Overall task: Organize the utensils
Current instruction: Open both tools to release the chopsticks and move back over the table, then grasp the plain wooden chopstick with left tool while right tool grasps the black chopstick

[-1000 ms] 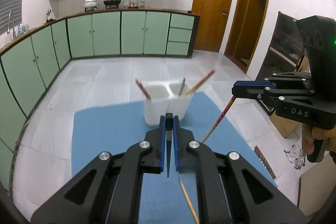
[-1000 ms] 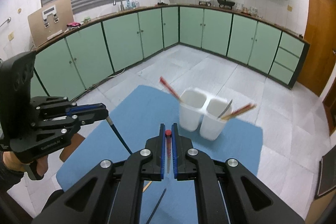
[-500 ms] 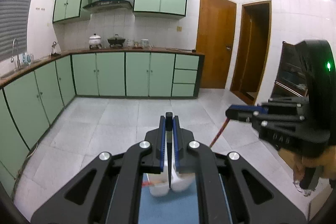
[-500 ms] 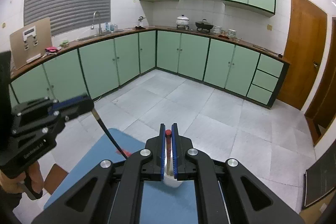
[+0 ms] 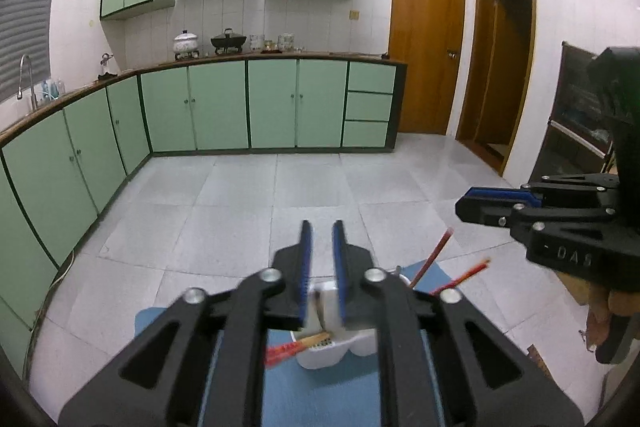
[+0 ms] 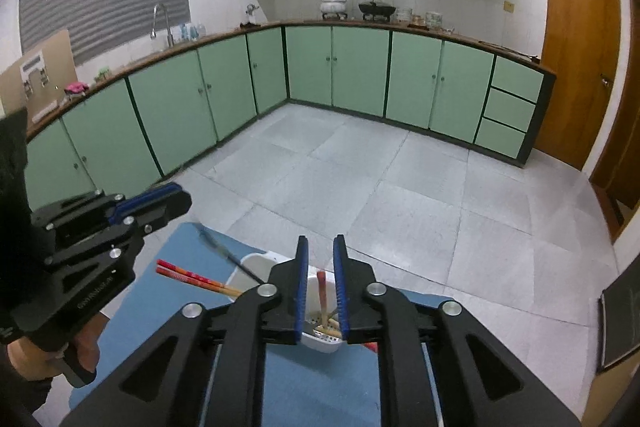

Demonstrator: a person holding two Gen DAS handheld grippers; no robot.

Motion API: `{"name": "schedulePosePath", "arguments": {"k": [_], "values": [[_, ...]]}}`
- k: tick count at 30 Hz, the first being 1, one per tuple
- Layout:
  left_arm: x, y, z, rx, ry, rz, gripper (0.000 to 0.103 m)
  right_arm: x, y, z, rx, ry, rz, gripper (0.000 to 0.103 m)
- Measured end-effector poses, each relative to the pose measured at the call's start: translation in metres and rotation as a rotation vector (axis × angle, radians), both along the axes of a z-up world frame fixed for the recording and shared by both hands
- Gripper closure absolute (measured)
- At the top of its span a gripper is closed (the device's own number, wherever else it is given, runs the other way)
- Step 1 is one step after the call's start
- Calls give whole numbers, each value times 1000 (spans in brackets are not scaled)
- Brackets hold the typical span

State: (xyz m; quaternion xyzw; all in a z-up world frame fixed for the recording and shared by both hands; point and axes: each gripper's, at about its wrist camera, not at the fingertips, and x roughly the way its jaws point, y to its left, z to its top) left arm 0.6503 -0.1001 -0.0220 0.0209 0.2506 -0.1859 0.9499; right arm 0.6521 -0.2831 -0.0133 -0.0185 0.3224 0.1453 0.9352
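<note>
- Left gripper (image 5: 322, 259) and right gripper (image 6: 321, 279): jaws apart, nothing held, both directly above the white plastic two-compartment utensil holder (image 6: 320, 341).
- Red-and-tan chopsticks (image 6: 198, 281) lean out over the rim; descending fingers could catch them and tip the holder on the blue mat (image 6: 316, 391).

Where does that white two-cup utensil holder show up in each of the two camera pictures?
Left wrist view: the white utensil holder sits low in the middle, partly behind the left gripper.
Right wrist view: low in the middle too, behind the right gripper.
Shared landmark: the blue mat beneath it.
</note>
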Motion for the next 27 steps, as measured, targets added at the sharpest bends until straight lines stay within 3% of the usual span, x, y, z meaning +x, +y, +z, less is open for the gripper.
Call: {"name": "schedulePosePath", "arguments": {"k": [4, 6, 10, 14, 20, 24, 27], "values": [[-34, 20, 27, -19, -31, -4, 69, -42, -9, 32, 33, -73, 14, 83], [-66, 33, 38, -22, -45, -2, 64, -84, -15, 45, 45, -136, 20, 81], [-144, 55, 32, -4, -79, 1, 49, -176, -21, 32, 55, -222, 23, 76], [-238, 73, -8, 33, -91, 34, 48, -283, -19, -42, 73, -233, -27, 73], [-357, 85, -95, 29, -20, 111, 45, -402, -4, -166, 91, -134, -120, 73], [-403, 68, -161, 95, 87, 89, 45, -433, 14, -216, 120, -21, -121, 73], [-409, 70, -189, 77, 183, 96, 46, -443, 34, -235, 87, 7, -86, 73]]}}
